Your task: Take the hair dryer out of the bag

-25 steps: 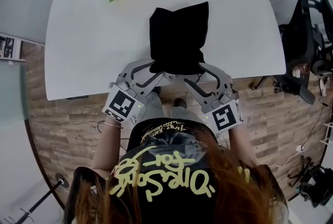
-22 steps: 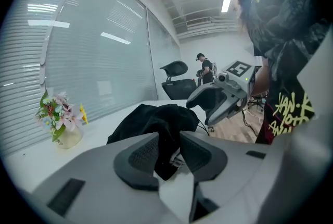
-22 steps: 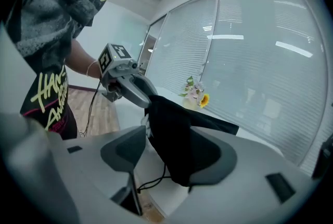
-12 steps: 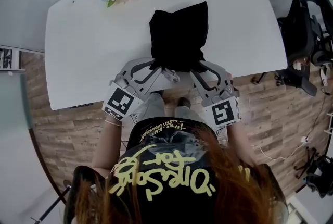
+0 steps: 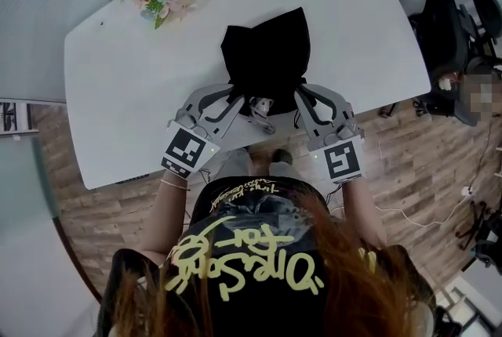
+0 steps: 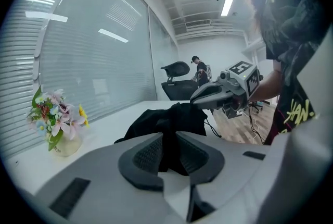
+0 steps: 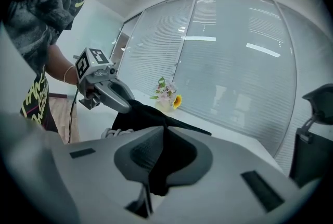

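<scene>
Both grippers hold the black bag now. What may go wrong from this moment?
1. The left gripper and right gripper have just been closing on cloth of the bag at its mouth; such thin pinches may slip.
2. The mouth lies near the front edge of the table, so the white part showing there might slide out and drop.

Nothing reads clearly: the yellow script on the person's shirt (image 5: 243, 265) is too distorted to make out.

The bag (image 5: 265, 65) is made of black matt cloth, soft and creased into folds. Under the bag, the surface (image 5: 125, 92) is finished smooth and white, with a faint sheen. Around it, the floor (image 5: 416, 163) is laid in grained, wood-look planks.
</scene>
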`<state>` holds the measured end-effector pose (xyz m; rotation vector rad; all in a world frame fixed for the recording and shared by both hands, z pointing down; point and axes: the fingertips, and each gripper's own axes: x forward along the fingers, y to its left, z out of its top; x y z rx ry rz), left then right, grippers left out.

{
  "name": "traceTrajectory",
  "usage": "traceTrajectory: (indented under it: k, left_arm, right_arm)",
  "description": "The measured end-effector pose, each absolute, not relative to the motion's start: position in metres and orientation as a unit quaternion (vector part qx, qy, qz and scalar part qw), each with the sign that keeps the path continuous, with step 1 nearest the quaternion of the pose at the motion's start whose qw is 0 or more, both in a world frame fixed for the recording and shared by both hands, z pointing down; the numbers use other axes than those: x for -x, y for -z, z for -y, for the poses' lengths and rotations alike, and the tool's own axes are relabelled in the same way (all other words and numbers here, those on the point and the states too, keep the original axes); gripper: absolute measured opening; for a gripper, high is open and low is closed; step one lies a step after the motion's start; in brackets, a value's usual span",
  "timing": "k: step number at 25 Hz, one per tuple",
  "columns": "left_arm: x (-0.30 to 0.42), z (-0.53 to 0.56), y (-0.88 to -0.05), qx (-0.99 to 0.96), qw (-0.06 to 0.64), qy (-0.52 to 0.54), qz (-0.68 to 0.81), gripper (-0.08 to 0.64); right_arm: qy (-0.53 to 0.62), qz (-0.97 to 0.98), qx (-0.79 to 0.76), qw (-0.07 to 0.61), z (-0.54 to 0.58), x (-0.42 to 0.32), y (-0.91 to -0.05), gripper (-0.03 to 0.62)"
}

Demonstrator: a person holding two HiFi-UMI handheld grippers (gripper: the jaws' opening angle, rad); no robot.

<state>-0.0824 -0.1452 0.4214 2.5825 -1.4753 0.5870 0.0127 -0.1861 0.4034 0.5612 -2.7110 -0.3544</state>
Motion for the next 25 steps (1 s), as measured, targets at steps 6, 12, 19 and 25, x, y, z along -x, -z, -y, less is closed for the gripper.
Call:
traceTrajectory:
  k: [6, 12, 19, 25]
  left_arm:
    - [0.093, 0.159, -0.424, -0.847, 0.084, -0.185, 0.492, 0.071]
    - [0.095, 0.173, -0.428, -0.852, 0.097, -0.189, 0.478, 0.072]
    - [0.099, 0.184, -0.432, -0.86, 0.115, -0.177, 0.464, 0.072]
    - [0.106, 0.192, -0.435, -0.865, 0.139, -0.152, 0.457, 0.072]
  right_arm:
    - [0.144, 0.949, -0.213, 0.18, 0.201, 0.0, -0.394, 0.023]
    - [0.14, 0.945, -0.236, 0.181, 0.22, 0.008, -0.394, 0.021]
    - [0.151, 0.939, -0.246, 0.184, 0.239, 0.018, -0.395, 0.018]
    - [0.131, 0.938, -0.261, 0.188, 0.252, 0.027, -0.402, 0.018]
